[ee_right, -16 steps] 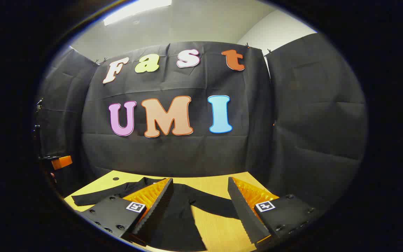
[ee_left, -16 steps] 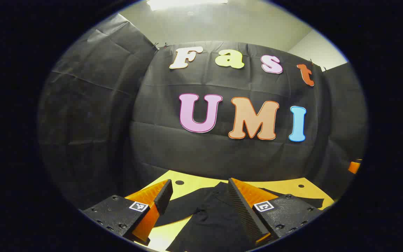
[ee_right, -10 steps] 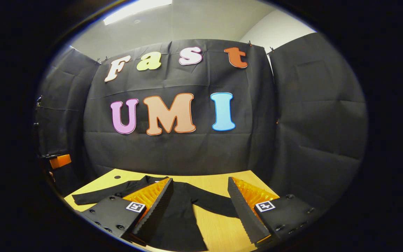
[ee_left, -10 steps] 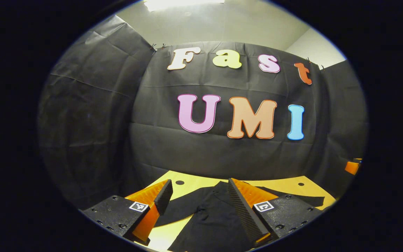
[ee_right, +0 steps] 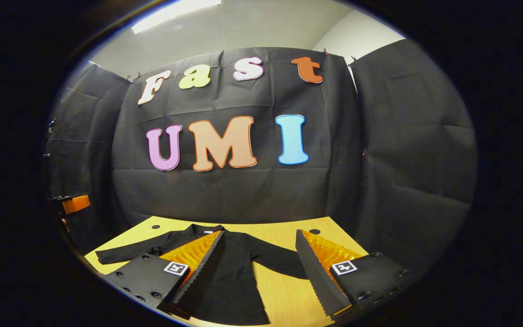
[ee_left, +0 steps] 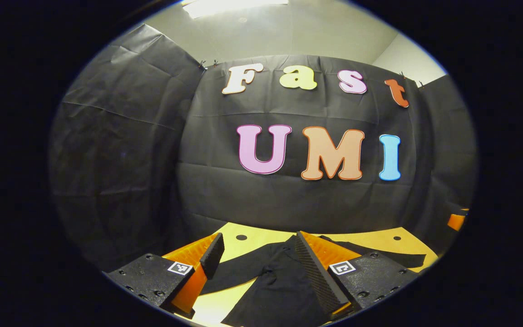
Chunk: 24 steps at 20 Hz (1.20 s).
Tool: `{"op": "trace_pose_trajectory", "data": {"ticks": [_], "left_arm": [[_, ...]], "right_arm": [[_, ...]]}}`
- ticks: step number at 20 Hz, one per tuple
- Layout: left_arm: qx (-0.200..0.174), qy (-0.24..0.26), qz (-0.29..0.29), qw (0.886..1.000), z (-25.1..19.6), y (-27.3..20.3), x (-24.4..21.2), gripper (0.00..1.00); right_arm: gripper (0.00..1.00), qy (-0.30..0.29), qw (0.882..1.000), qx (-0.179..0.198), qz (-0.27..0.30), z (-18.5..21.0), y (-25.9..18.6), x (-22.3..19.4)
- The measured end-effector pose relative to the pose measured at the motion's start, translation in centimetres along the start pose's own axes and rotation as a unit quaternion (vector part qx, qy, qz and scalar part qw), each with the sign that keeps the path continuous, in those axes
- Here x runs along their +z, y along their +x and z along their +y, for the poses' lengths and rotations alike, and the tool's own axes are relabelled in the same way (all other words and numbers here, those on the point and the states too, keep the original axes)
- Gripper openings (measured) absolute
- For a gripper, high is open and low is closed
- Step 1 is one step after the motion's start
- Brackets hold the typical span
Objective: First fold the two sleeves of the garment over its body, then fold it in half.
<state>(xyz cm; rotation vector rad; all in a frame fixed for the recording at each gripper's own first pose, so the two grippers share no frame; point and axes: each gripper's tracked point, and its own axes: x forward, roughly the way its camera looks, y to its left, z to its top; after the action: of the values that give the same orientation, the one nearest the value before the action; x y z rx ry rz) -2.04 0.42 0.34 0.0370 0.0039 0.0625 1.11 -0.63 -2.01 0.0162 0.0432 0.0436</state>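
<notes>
Garment [ee_right: 234, 272] now nearer open tongs [ee_right: 259, 268]

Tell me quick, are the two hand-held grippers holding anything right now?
Left hand-held gripper: open, holding nothing, above the black garment.
Right hand-held gripper: open, holding nothing, above the same garment.

The garment [ee_right: 239, 272] is lying flat on the bench [ee_right: 284, 236], both sleeves spreading outward, collar end toward the booth wall standing behind the bench. The right hand-held gripper [ee_right: 257, 272] and the left hand-held gripper [ee_left: 254, 268] are hovering above its near part, fingers apart.
</notes>
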Motion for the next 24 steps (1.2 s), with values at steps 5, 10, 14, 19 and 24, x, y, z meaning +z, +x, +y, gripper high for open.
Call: {"op": "trace_pose_trajectory", "data": {"ticks": [5, 10, 14, 19, 24], "left_arm": [[0.018, -0.002, -0.006, 1.000, 1.0, -0.4, 0.3, 0.92], [0.029, -0.010, 0.001, 1.000, 1.6, -0.7, -0.2, 0.92], [0.030, -0.011, 0.005, 0.999, 1.5, -0.5, -0.6, 0.92], [0.025, -0.015, 0.011, 1.000, 1.0, -0.2, -1.0, 0.92], [0.029, -0.014, 0.013, 0.999, 1.2, -0.2, -1.1, 0.92]], "right_arm": [[0.98, 0.005, 1.000, -0.019, 0.006, -2.3, 0.2, -0.6], [0.98, 0.005, 1.000, -0.022, 0.009, -2.7, 0.8, -0.7], [0.98, 0.003, 1.000, -0.015, 0.004, -2.3, 1.1, -0.1], [0.98, 0.004, 1.000, -0.019, 0.005, -3.0, 1.4, -0.1], [0.98, 0.008, 1.000, -0.029, 0.006, -4.1, 1.5, -0.1]]}}
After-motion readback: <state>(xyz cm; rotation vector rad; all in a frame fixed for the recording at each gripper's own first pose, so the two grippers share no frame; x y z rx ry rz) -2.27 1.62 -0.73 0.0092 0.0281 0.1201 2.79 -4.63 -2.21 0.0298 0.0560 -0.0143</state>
